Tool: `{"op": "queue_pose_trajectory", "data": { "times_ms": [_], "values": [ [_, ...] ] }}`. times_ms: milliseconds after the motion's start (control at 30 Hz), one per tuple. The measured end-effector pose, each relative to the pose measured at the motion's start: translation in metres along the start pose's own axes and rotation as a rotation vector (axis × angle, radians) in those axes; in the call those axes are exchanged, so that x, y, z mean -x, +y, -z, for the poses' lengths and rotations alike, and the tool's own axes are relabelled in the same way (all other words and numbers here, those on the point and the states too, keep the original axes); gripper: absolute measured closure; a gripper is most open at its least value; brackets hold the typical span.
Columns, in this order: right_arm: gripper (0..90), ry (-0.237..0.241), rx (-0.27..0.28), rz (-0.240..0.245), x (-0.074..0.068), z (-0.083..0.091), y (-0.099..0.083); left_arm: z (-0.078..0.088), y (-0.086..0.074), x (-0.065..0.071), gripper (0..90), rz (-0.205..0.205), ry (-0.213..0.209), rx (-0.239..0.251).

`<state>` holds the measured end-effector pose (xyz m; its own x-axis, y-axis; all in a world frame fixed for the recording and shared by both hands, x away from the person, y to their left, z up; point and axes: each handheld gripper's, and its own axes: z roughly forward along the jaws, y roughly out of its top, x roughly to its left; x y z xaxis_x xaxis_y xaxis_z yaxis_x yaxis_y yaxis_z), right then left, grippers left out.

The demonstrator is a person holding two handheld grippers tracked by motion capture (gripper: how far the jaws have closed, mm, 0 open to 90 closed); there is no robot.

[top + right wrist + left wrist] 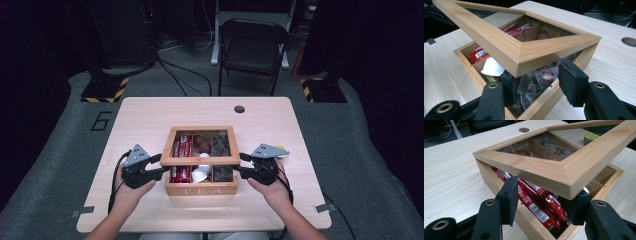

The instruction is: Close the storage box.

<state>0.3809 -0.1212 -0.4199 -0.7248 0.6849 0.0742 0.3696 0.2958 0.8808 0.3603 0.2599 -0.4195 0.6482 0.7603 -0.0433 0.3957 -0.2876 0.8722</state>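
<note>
A wooden tea box [200,190] marked TEA stands near the table's front middle. Its glass-paned lid [200,160] is raised at the front and tilted. My left gripper [164,165] is at the box's left side. In the left gripper view it [544,202] stands open under the lid's corner [549,170], one jaw outside the box wall and one inside, by the red packets [541,207]. My right gripper [241,165] mirrors it on the right. It [540,82] is open beneath the lid's other corner [519,57], straddling the wall beside clear tea bags [544,76].
A white pod [492,67] and brown pods [202,144] lie in the middle compartment. A small yellow-green object [281,149] sits on the table [150,115] behind my right hand. A cable hole [239,109] is at the back, a folding chair [252,45] beyond.
</note>
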Motion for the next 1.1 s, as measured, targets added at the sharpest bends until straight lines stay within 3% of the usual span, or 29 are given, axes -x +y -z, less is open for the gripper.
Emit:
{"op": "queue_pose_trajectory", "data": {
  "times_ms": [233, 467, 733, 900, 1100],
  "values": [
    [52.0, 0.006, -0.021, -0.011, -0.003, -0.002, -0.011, 0.003, -0.010, 0.006, 50.4, -0.023, 0.004, -0.008],
    [51.5, 0.003, -0.036, 0.003, -0.007, -0.006, -0.020, -0.001, -0.020, 0.008, 52.1, -0.005, -0.014, -0.015],
    [50.4, 0.013, -0.056, 0.050, -0.013, -0.009, -0.027, -0.004, -0.031, 0.010, 51.9, -0.011, -0.029, -0.041],
    [49.2, 0.031, -0.073, 0.027, -0.013, -0.010, -0.033, -0.004, -0.036, 0.012, 51.8, -0.016, -0.042, -0.038],
    [48.6, 0.042, -0.094, 0.018, -0.015, -0.010, -0.038, -0.006, -0.040, 0.016, 51.8, -0.017, -0.049, -0.071]
  ]
}}
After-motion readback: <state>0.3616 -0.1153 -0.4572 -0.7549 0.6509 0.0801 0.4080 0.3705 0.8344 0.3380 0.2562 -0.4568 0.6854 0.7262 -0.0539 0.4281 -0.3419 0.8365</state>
